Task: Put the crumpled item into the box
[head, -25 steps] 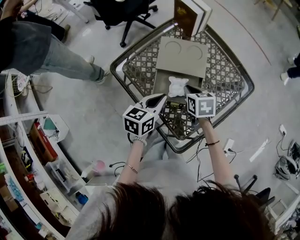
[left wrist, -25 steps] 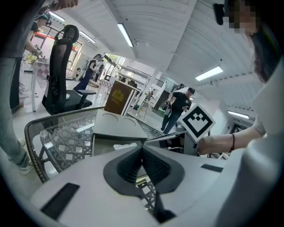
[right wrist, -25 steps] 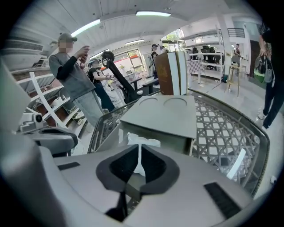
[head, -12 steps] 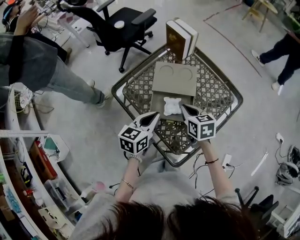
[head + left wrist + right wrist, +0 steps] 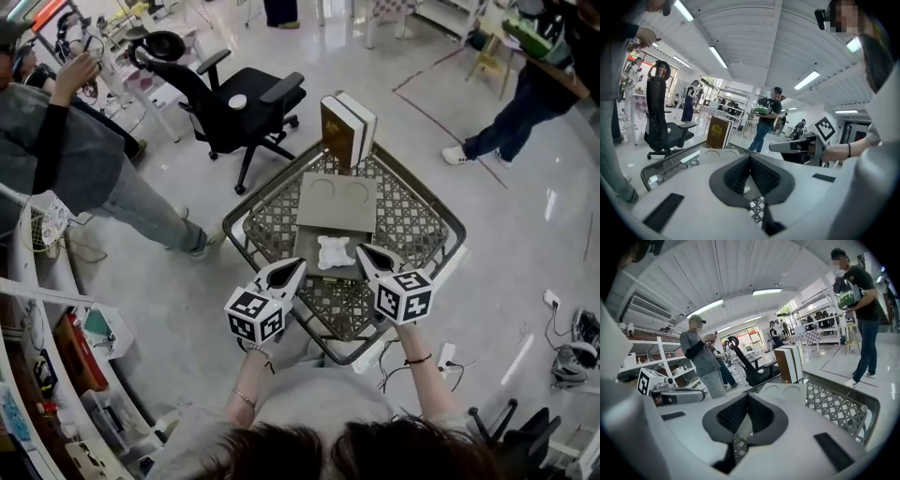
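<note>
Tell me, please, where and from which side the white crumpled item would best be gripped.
Pinch one of the raised folds near the rim of the crumpled item, coming straight down from above. It looks soft and irregular and seems to lie low in the open box, whose lid spreads out behind it. A sideways approach would probably meet the box's walls first.

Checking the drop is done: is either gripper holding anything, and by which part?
Nothing is held. The left gripper and the right gripper are both shut and empty; the crumpled item lies in the box.
</note>
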Action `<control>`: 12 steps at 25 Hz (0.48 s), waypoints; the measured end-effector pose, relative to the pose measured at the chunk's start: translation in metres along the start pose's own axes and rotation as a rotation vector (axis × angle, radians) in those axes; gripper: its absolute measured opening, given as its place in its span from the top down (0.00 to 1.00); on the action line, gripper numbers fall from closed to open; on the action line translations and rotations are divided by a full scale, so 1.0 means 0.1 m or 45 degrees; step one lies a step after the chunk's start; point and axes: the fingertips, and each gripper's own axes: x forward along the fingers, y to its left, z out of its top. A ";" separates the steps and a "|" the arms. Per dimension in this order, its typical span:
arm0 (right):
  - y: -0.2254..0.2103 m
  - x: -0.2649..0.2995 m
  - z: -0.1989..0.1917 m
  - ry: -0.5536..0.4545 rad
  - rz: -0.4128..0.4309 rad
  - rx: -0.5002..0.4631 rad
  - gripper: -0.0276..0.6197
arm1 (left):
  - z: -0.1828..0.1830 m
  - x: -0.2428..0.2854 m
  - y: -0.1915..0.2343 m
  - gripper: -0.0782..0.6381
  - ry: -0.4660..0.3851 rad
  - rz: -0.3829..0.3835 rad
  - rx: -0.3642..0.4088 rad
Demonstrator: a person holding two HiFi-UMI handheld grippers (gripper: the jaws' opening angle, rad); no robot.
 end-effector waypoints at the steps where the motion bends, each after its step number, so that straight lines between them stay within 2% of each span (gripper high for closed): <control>1: 0.02 -0.05 0.05 -0.024 0.005 -0.005 0.92 | 0.05 -0.02 -0.03 0.87 -0.014 0.000 0.010; 12: 0.21 -0.62 0.65 -0.247 0.004 -0.108 0.92 | 0.63 -0.35 -0.21 0.87 -0.196 0.042 0.109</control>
